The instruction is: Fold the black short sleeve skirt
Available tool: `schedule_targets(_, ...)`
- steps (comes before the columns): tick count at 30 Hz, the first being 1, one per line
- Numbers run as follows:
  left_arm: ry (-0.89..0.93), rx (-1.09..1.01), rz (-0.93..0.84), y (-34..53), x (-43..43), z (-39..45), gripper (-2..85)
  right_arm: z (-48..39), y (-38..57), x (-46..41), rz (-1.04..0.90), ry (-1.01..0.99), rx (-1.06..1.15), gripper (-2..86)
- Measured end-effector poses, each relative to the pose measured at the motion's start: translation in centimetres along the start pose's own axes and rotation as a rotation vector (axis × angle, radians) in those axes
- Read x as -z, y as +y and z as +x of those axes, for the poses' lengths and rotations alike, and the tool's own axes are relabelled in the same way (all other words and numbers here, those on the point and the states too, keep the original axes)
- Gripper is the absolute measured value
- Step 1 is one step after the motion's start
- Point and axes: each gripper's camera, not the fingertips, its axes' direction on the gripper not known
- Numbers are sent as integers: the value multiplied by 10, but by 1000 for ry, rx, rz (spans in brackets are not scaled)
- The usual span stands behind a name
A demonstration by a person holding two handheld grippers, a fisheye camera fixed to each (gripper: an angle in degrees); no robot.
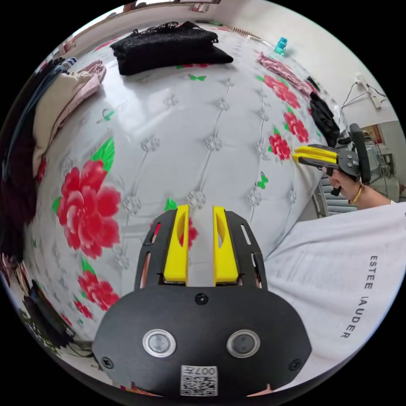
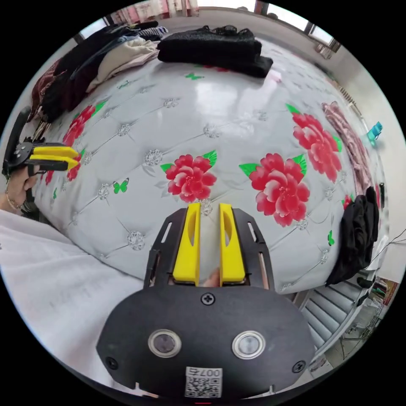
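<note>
Bed (image 1: 177,127) w/ folded black garment (image 1: 169,44); both tongs idle

The clothes pile (image 1: 46,110) is running off the edge of the left gripper view, its dark part blurring into shadow, so the separate garments are not telling apart. The folded black garment (image 1: 169,44) is lying too far off for its kind to be made out. A black cloth (image 2: 357,232) is hanging over the bed edge in the right gripper view, its lower end dropping out of sight. The person's hand (image 2: 19,188) is being cut off at the rim there. The teal object (image 1: 281,45) is showing too small to tell.
</note>
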Motion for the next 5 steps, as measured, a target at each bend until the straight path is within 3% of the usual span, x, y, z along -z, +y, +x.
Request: schedule_targets(5,-68,92,-74,-18,-41,50,61,21,-2,-13,-1,-171,45,82)
